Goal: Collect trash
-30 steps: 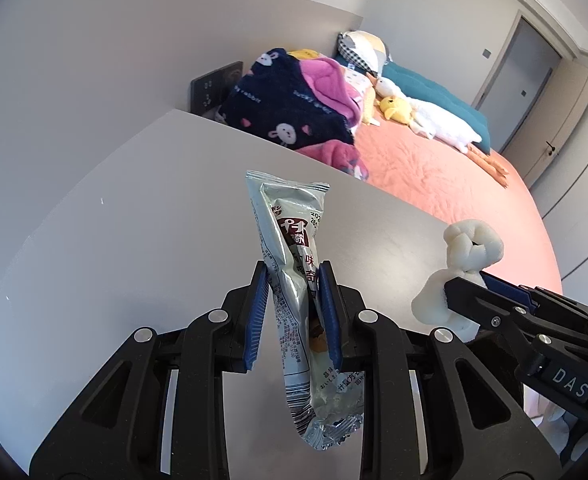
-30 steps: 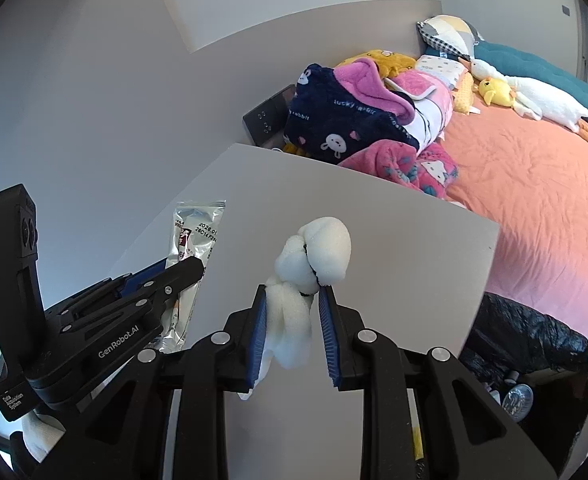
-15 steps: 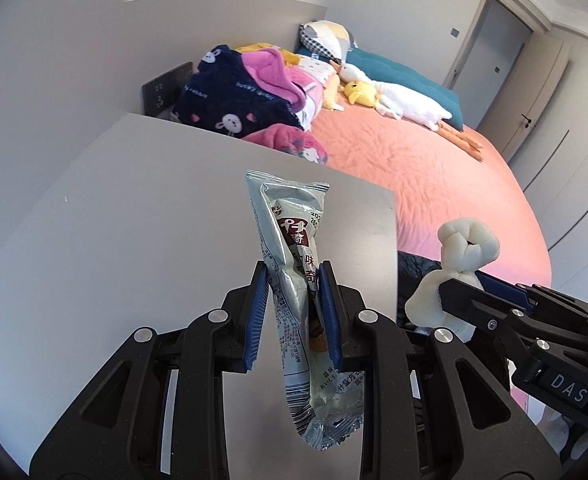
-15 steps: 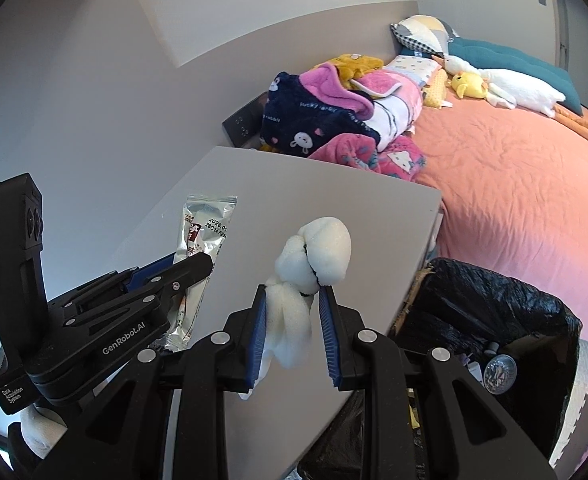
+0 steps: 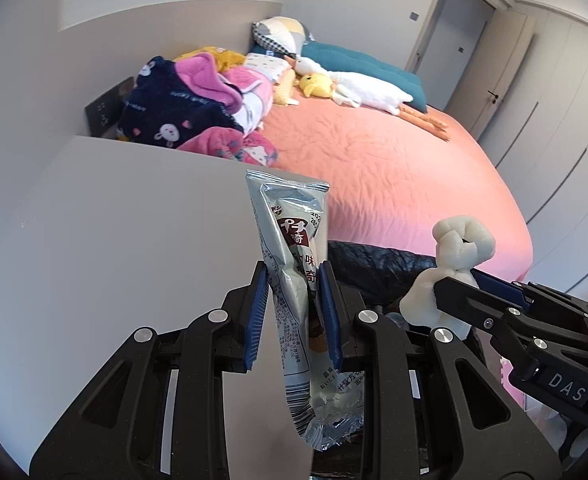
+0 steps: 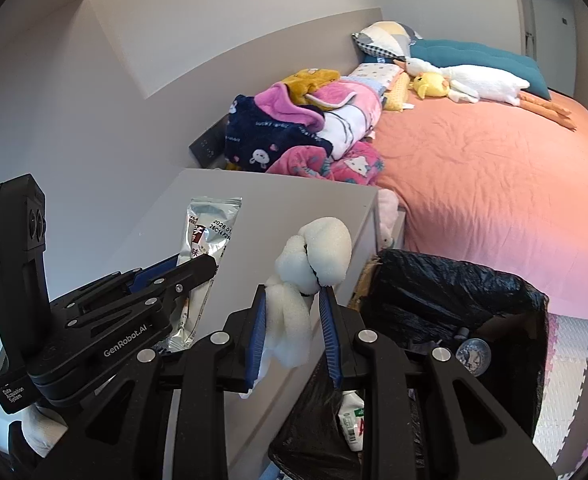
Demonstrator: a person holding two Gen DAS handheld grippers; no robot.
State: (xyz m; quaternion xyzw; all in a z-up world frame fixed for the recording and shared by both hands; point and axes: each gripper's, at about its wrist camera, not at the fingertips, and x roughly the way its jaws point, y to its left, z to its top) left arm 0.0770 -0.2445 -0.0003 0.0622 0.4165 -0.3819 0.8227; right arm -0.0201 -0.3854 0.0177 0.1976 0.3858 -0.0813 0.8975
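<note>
My left gripper (image 5: 292,292) is shut on a silver snack wrapper (image 5: 294,248) and holds it upright over the right edge of the grey nightstand (image 5: 113,240). My right gripper (image 6: 291,312) is shut on a crumpled white foam wad (image 6: 314,256). It hangs at the nightstand's (image 6: 277,208) right edge, just left of a bin lined with a black bag (image 6: 446,296). The left gripper (image 6: 197,270) with the wrapper (image 6: 207,236) shows in the right wrist view. The right gripper (image 5: 450,286) with the wad (image 5: 460,244) shows in the left wrist view.
The black-lined bin (image 5: 374,256) stands between the nightstand and a bed with an orange sheet (image 6: 494,184). It holds a carton (image 6: 352,420) and a round can (image 6: 472,352). Folded blankets (image 6: 294,132) and plush toys (image 6: 466,80) lie on the bed. Foam mats (image 6: 570,380) cover the floor.
Both grippers have moved right, off the middle of the nightstand toward its right edge. The bin has come into view below the right gripper. Both grips are unchanged.
</note>
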